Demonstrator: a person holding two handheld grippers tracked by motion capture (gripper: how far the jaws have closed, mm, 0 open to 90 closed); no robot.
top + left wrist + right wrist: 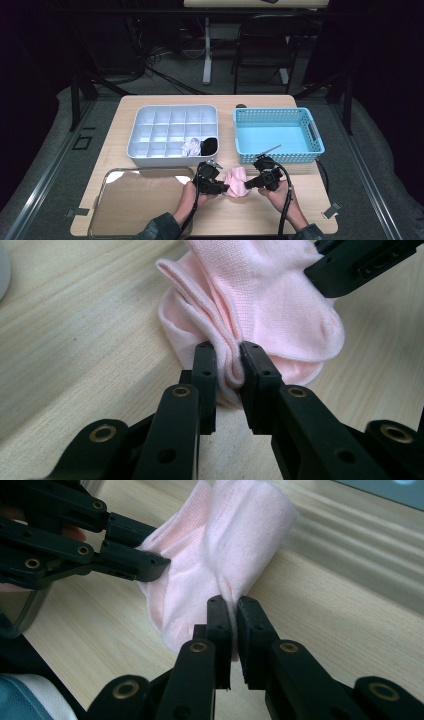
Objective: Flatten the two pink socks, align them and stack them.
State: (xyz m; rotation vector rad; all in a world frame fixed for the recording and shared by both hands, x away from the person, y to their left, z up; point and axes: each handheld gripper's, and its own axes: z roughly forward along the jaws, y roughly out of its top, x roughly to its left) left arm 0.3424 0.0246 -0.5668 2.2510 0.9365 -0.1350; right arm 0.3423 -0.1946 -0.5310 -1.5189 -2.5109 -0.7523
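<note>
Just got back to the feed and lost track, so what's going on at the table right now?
A person is working a pink sock with both hands near the table's front edge. The left tool is shut on a folded edge of it, and the right tool is shut on another part, so the sock is pinched from both sides. Behind it, the white divided organizer already holds a pale bundle and a black one. The blue basket looks empty.

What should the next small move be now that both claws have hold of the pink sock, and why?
Probably fold or roll it: bring the right claw toward the left claw. Both are shut on edges of the pink sock, which still lies loosely bunched on the table. The divided organizer already holds a white bundle and a black bundle, so a compact bundle seems the aim.
</note>
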